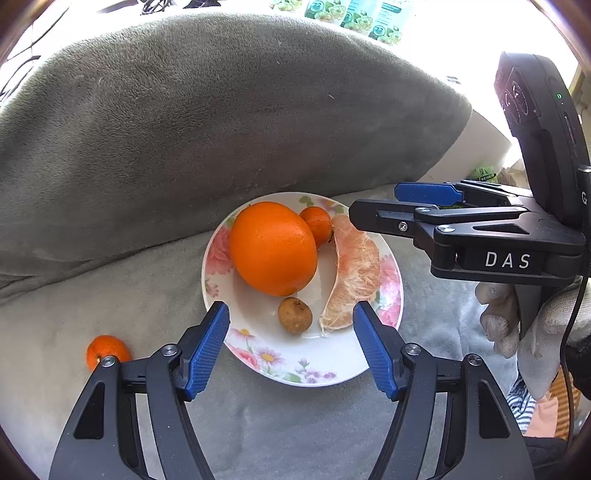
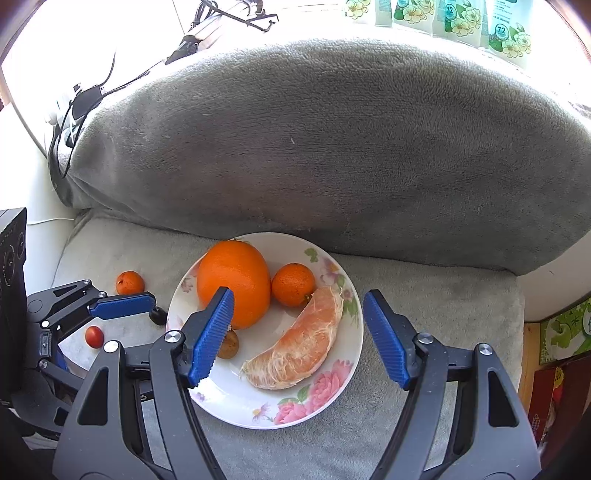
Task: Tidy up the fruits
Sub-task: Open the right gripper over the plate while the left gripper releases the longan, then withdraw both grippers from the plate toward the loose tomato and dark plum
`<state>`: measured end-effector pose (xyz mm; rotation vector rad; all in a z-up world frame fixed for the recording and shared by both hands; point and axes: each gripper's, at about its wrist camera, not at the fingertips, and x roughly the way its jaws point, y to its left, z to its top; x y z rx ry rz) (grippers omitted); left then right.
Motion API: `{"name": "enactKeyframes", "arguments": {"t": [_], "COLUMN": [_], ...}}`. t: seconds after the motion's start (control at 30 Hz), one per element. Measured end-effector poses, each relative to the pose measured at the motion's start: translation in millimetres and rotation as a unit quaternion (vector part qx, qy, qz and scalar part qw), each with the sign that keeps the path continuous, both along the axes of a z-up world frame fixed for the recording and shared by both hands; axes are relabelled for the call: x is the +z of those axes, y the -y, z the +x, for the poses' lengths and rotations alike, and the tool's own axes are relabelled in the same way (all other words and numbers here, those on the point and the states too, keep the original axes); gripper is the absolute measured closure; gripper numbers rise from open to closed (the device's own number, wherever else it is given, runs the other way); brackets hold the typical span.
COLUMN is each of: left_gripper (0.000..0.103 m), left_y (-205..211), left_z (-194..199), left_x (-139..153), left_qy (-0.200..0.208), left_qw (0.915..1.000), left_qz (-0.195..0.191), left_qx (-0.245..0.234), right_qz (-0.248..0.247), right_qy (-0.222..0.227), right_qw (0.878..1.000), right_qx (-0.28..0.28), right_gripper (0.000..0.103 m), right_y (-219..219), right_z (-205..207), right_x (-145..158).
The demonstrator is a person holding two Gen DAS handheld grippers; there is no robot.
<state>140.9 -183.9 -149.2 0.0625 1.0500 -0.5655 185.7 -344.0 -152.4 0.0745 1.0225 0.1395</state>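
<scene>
A floral plate (image 1: 255,306) (image 2: 229,402) lies on a grey blanket. On it are a large orange (image 1: 273,248) (image 2: 236,280), a small mandarin (image 1: 317,225) (image 2: 293,284), a peeled pomelo segment (image 1: 354,273) (image 2: 299,343) and a brown longan (image 1: 294,314) (image 2: 229,345). Left of the plate, on the blanket, lie a loose mandarin (image 1: 107,350) (image 2: 130,282) and a cherry tomato (image 2: 94,336). My left gripper (image 1: 291,310) (image 2: 155,306) hangs open over the plate's near-left side. My right gripper (image 2: 299,295) (image 1: 375,203) stands open above the segment. Neither gripper holds anything.
A big grey cushion (image 1: 221,122) (image 2: 332,140) rises directly behind the plate. Green-and-white packets (image 2: 458,18) line the back ledge, and cables (image 2: 77,107) hang at the cushion's left end. A gloved hand (image 1: 502,321) holds the right gripper's handle.
</scene>
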Motion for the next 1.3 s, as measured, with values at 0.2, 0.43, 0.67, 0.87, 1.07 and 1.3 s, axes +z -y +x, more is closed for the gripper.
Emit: {"name": "enactKeyframes", "arguments": {"t": [0.2,0.43,0.67,0.87,1.07,1.3], "left_gripper": [0.034,0.033,0.033,0.033,0.033,0.033], "left_y": [-6.4,-24.6,-53.6,-91.5,-132.1,-178.0], "left_z": [-3.9,-8.5,-23.4,-42.4,-64.4,-96.3], "left_x": [3.1,6.7,14.0,18.9,23.0,17.7], "left_qy": [-0.003,-0.017,-0.015,-0.014,-0.013,-0.026], "left_qw": [1.0,0.9992,0.9988,0.9966,0.993,0.9871], "left_qz": [-0.006,-0.03,-0.016,0.0,0.016,0.027], "left_qx": [0.005,0.021,0.044,0.081,0.117,0.156], "right_qz": [-0.001,-0.001,-0.006,-0.034,-0.034,-0.009], "right_qy": [0.003,0.016,0.036,0.035,0.032,0.024], "right_qw": [1.0,1.0,0.999,0.999,0.999,0.999], "right_qx": [-0.008,-0.019,-0.021,-0.014,-0.01,0.027], "right_gripper": [0.028,0.022,0.02,0.02,0.02,0.02], "right_y": [2.9,0.0,-13.4,-30.9,-49.6,-82.0], "right_z": [-6.0,-17.9,-32.7,-45.0,-55.3,-61.3], "right_x": [5.8,14.8,25.8,32.8,36.5,32.4]}}
